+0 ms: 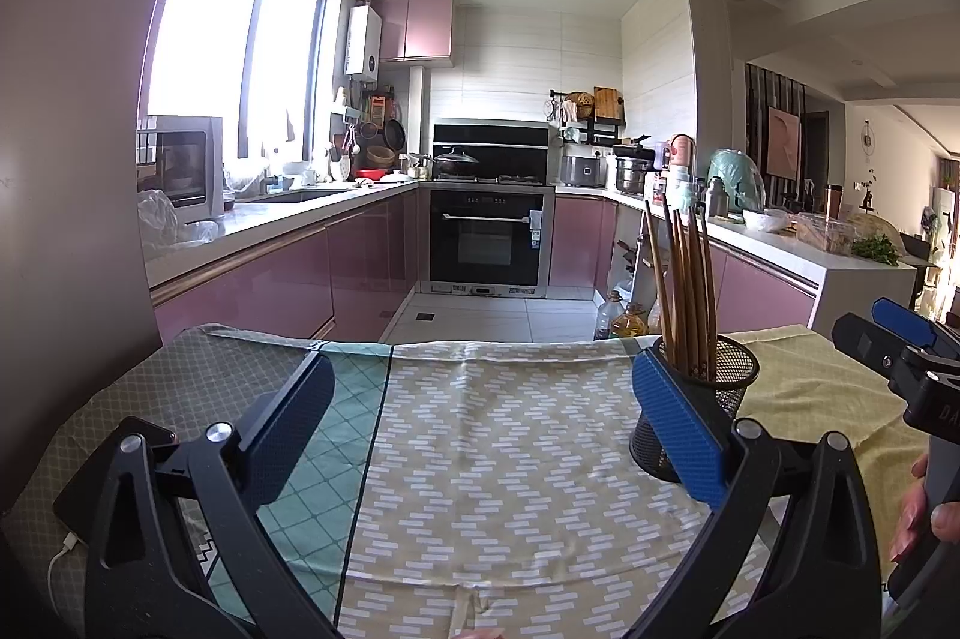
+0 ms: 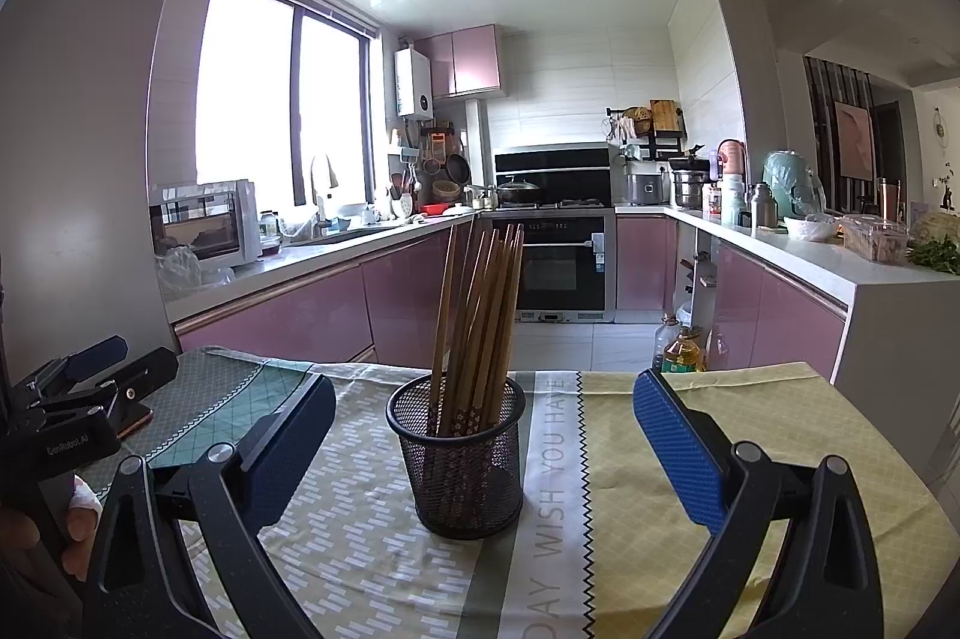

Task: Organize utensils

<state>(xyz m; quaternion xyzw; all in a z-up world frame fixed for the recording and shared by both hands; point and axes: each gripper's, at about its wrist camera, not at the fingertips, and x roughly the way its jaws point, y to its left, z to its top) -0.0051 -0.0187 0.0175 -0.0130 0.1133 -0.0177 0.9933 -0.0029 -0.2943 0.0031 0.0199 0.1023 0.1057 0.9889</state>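
- Your left gripper [image 1: 480, 429] is spread wide, its blue-padded fingers [image 1: 678, 429] held apart above the patterned tablecloth [image 1: 492, 459] with nothing between them
- Your right gripper [image 2: 480, 450] is spread just as wide, empty, and aimed straight at the black mesh holder [image 2: 463, 465]
- That holder stands upright on the table near its far edge, about midway along it in the right wrist view, on the chevron-patterned strip just beside the band printed "WISH YOU HAVE"
- The wooden chopsticks [image 2: 477, 321] are all standing in the holder, fanned out and leaning slightly, thin ends up
- In the left wrist view the holder [image 1: 729, 387] sits just behind your left gripper's right-hand finger, which covers part of it, and the chopsticks [image 1: 684, 279] rise above the pad
- Your right gripper shows at the right edge of the left wrist view, with your hand [image 1: 918, 507] around its handle
- A phone [image 2: 135, 420] lies at the table's left edge, partly under your left gripper in the right wrist view
- Cooking oil bottles [image 2: 681, 345] stand on the floor beyond the table's far edge
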